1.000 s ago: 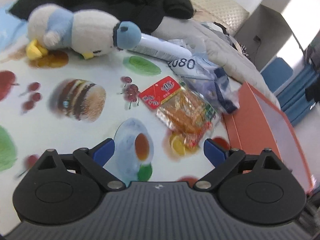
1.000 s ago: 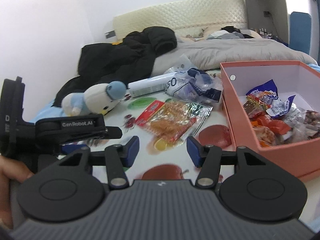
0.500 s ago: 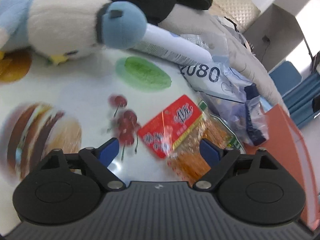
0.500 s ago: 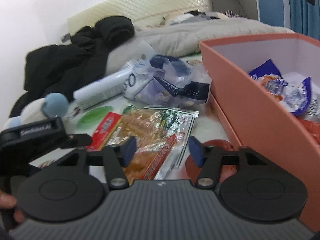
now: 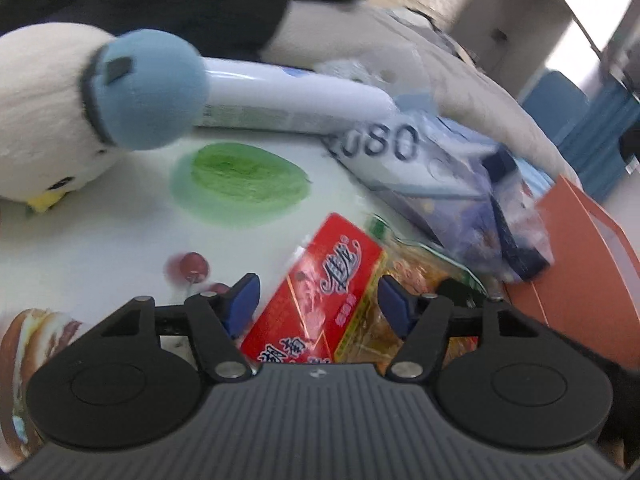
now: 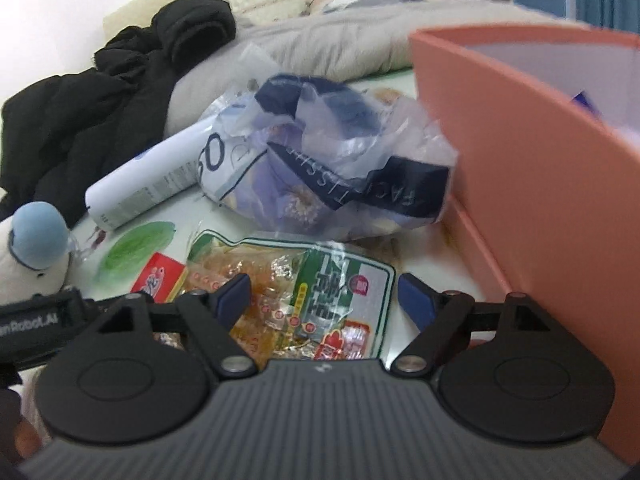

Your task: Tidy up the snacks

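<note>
left hand-held gripper (image 5: 318, 300): spread, jaws just closing around red snack packet (image 5: 320, 300), no pinch | packet: flat on bed, long axis diagonal, far end up-right | right hand-held gripper (image 6: 324, 296): spread, just widening, over clear snack bag (image 6: 296, 280) | orange box (image 6: 520, 152): right

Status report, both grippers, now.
Left gripper closing astride red packet, no grip. Right gripper opening over clear snack bag. Tissue bag crowds orange box.

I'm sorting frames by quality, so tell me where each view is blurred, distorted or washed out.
Left wrist view: the plush toy and white tube are smeared, the red snack packet is fairly sharp, the top right corner is washed out. Right wrist view: the orange box wall bows from the fisheye lens, the crumpled plastic bag is soft, the clear snack bag is clearer.
</note>
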Available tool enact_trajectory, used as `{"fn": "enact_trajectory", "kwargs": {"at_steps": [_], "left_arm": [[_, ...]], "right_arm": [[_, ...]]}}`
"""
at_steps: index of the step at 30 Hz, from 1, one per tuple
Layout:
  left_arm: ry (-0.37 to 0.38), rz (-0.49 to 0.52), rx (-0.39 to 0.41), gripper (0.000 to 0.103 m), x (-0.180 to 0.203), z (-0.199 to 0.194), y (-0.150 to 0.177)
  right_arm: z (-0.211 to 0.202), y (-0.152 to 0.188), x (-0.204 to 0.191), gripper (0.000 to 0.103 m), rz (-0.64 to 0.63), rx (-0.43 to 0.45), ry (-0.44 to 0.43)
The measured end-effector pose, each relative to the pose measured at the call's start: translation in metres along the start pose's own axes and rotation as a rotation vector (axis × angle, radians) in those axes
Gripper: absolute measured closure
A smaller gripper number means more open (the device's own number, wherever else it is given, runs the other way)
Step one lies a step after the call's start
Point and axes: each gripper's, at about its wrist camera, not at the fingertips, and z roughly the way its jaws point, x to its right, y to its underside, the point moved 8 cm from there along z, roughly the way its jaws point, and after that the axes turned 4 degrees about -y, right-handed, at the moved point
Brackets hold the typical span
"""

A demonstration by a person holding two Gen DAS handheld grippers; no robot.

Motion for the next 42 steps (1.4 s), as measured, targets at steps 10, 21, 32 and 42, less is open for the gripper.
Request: {"fn": "enact_trajectory", "kwargs": {"at_steps": [10, 21, 32, 42], "left_arm": [[0.019, 0.166, -0.037, 0.032, 0.009, -0.004, 0.016], [-0.041, 0.180, -0.028, 0.082, 0.005, -0.033, 0.046], [0.009, -0.044, -0.010, 0.096, -0.011, -0.097, 0.090], [0.016, -0.186, 0.052, 0.096, -0.039, -0.154, 0.128]], "right_arm": [[0.008, 0.001, -0.011, 0.048, -0.175, -0.067, -0.151], [-0.002, 0.022, -0.034, 0.101, -0.251, -0.122, -0.234], [-0.029, 0.029, -0.032, 0.077, -0.219, -0.134, -0.281], [-0.048, 0.043, -0.068, 0.029, -0.247, -0.212, -0.455]]}}
